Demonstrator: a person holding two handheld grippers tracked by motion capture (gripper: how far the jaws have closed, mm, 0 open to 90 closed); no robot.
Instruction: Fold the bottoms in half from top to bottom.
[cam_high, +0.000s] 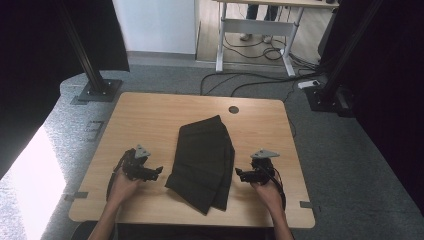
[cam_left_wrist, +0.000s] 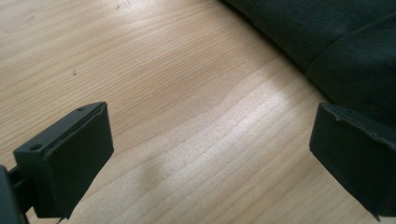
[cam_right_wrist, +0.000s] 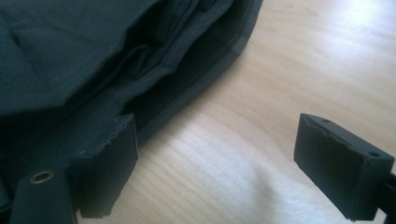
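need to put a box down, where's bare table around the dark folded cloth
Bare wood runs along the far edge of the table, beyond the folded cloth. The near strips beside the cloth are crowded by the left claw and right claw.

Light wooden worktop (cam_high: 150, 120) on grey carpet (cam_high: 350, 160), hemmed by black curtains.
Black curtains (cam_high: 30, 55) hang left and right with dark stands (cam_high: 95, 80) at their feet; a white-framed desk (cam_high: 260, 25) and loose cables (cam_high: 250, 77) lie far, and bright light (cam_high: 30, 185) falls near left.
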